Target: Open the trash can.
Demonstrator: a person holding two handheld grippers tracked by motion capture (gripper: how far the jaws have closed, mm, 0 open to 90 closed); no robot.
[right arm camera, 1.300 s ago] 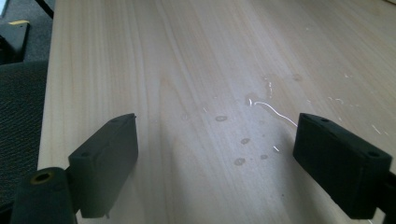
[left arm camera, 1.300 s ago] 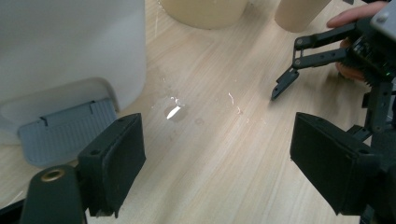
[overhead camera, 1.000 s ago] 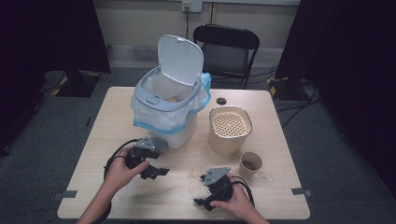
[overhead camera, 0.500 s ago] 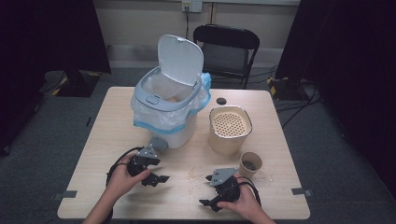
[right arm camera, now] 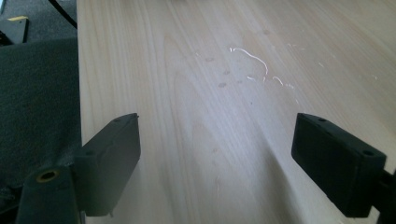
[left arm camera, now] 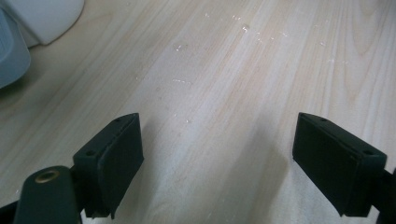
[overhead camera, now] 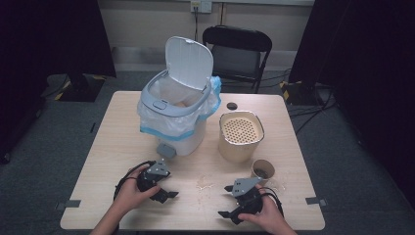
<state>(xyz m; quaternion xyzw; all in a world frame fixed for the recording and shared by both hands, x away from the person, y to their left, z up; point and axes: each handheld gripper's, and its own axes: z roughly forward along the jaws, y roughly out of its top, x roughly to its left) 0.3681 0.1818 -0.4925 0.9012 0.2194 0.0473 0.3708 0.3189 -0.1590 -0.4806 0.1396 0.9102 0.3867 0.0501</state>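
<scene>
Both tools [overhead camera: 166, 194] [overhead camera: 226, 201] open near table [overhead camera: 117, 147] front edge.

white crumbs [overhead camera: 205, 183] | scattered thin, flat on bare wood | front middle of table [overhead camera: 122, 147], between both hands

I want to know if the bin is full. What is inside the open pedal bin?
The pedal bin holds a thin plastic liner and something light brown near the top; its rim hides the rest.
</scene>
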